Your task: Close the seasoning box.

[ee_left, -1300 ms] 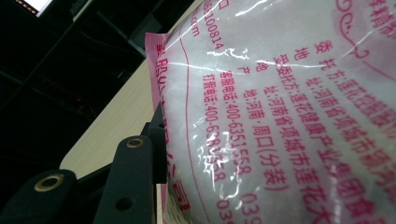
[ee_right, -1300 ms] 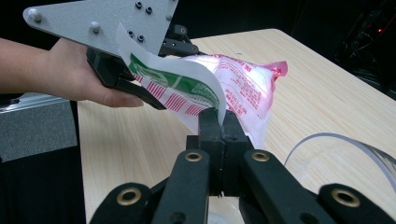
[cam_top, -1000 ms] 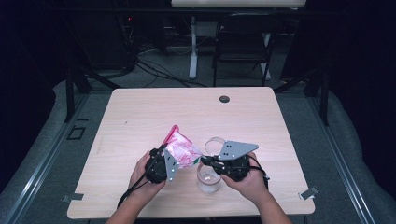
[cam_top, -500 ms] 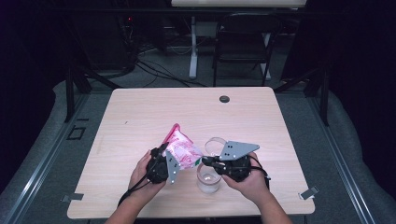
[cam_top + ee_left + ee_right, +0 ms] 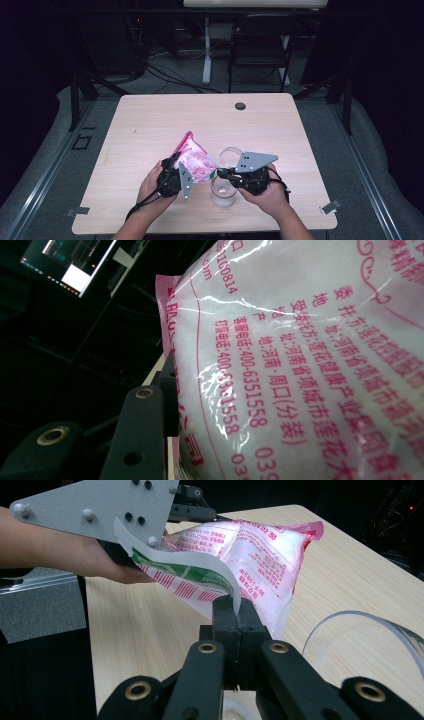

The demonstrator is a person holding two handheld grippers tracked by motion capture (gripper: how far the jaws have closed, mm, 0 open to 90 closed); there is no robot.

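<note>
Left tool (image 5: 176, 172): I see it clenched around the body of the pink-and-white bag (image 5: 195, 161), tilted up off the bench (image 5: 150, 125).
Right tool (image 5: 234, 605): I have it pinched tight on the bag's torn strip (image 5: 185, 562).
Glass cup (image 5: 223, 192): just below my right tool, upright.
Second clear cup (image 5: 229, 155): just beyond it.

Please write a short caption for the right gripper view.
Right gripper pinches the bag edge while the left gripper holds it above the table.
</note>
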